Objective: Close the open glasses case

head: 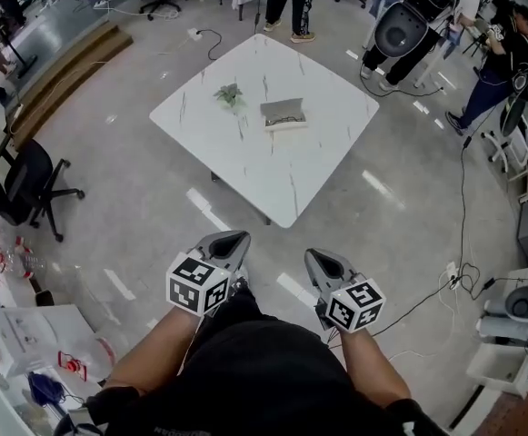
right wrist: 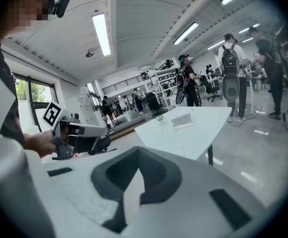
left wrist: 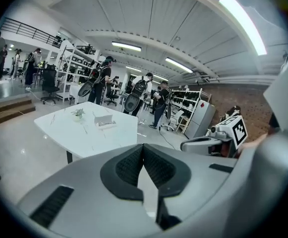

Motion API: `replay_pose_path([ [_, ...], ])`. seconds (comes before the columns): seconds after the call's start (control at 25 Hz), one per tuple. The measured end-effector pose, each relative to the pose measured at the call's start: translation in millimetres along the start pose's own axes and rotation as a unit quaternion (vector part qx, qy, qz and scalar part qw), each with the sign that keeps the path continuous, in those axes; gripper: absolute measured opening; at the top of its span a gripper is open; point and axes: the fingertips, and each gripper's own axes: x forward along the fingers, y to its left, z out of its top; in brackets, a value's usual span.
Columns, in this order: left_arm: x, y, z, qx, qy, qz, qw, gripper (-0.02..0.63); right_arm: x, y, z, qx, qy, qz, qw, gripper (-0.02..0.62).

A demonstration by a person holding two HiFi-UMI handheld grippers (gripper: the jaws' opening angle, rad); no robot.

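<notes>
One open glasses case (head: 283,113) lying on white table (head: 245,166), far ahead, well apart from two grippers. Left gripper (head: 231,242) and right gripper (head: 319,260) hanging near person's body, jaws closed, gripping nothing. One small plant (head: 229,94) sitting left of case.

Off the near corner and both near edges of the white table (head: 286,175), grey floor (head: 145,216) lies open. There the left gripper (head: 236,237) and right gripper (head: 313,255) hang well short of the table, jaws together. The table's near half is bare. Toward its far side sits the open glasses case (head: 283,113), with a small plant (head: 230,94) near its left, not touching. People (head: 291,3) stand beyond the table's far edges, and a black office chair (head: 29,182) stands well off its left.
</notes>
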Motion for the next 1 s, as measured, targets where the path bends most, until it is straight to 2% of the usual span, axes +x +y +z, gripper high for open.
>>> replay_pose_path([
  [0.2, 26, 39, 43, 0.024, -0.003, -0.031, 0.9992, 0.005, 38, -17, 41, -0.009, -0.016, -0.036, 0.999, 0.002],
  [0.36, 41, 68, 63, 0.036, -0.005, -0.047, 0.9983, 0.005, 64, -30, 57, -0.005, -0.022, -0.059, 0.998, 0.002],
  [0.68, 63, 107, 64, 0.033, 0.015, -0.062, 0.9975, 0.005, 94, -37, 67, -0.009, -0.015, -0.078, 0.997, 0.002],
  [0.84, 76, 106, 73, 0.038, 0.018, -0.068, 0.9968, 0.005, 95, -53, 74, -0.002, -0.015, -0.086, 0.996, 0.002],
  [1.0, 85, 107, 82, 0.047, 0.016, -0.059, 0.9970, 0.005, 105, -68, 84, -0.010, -0.011, -0.075, 0.997, 0.002],
])
